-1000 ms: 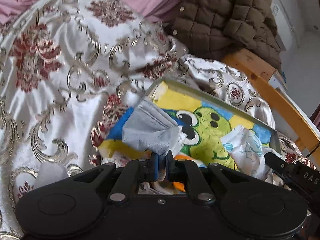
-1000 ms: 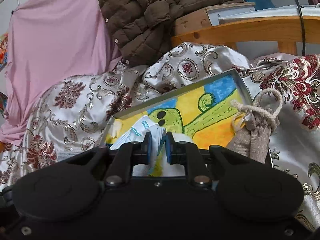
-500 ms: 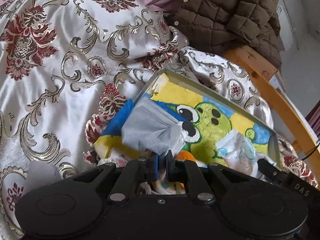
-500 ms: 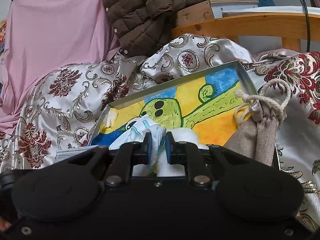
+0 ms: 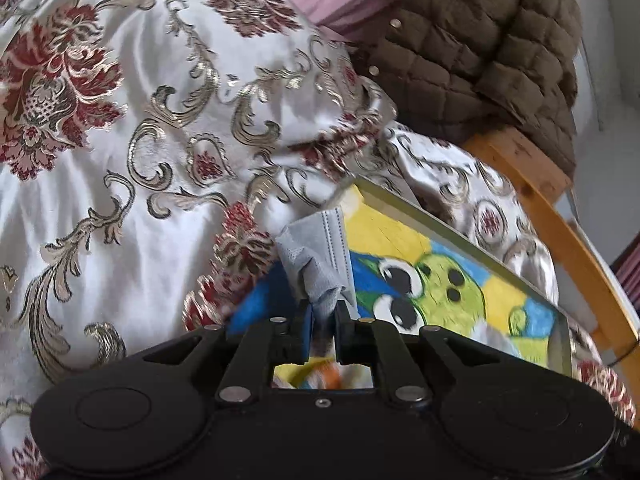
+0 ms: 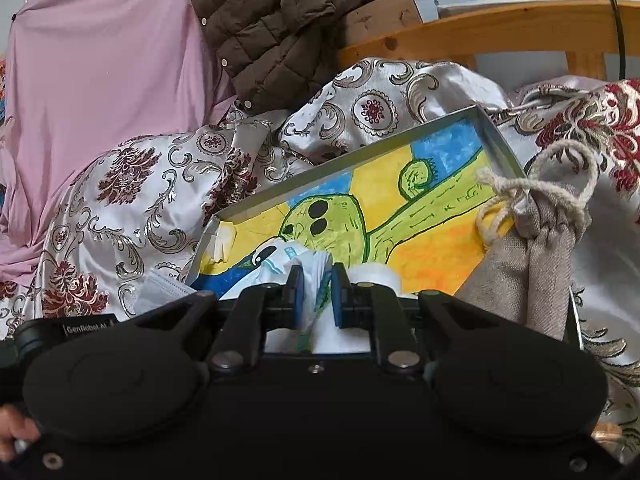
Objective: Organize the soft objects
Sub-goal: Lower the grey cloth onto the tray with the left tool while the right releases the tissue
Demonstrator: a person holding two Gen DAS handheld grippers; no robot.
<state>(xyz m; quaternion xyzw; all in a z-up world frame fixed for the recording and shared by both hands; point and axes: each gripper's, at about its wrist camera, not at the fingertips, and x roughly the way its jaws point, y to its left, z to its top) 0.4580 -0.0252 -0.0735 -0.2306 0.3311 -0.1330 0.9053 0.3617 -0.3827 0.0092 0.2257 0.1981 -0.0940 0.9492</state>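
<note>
Your left tool (image 5: 323, 312) is clamped on a grey pleated face mask (image 5: 316, 256), bunched and raised over the near left corner of a shallow tray (image 5: 452, 226) lined with a bright cartoon drawing. Only your right view shows a beige drawstring pouch (image 6: 528, 256) with a rope tie leaning at the tray's right edge. There your right tool (image 6: 314, 294) pinches a crumpled white printed mask (image 6: 288, 260). Glossy floral bedding (image 5: 120, 160) surrounds the tray; a brown quilted jacket (image 6: 280, 20) lies behind.

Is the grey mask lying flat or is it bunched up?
Bunched up: the left claw pinches the grey mask into a crumpled, upright fold.
</note>
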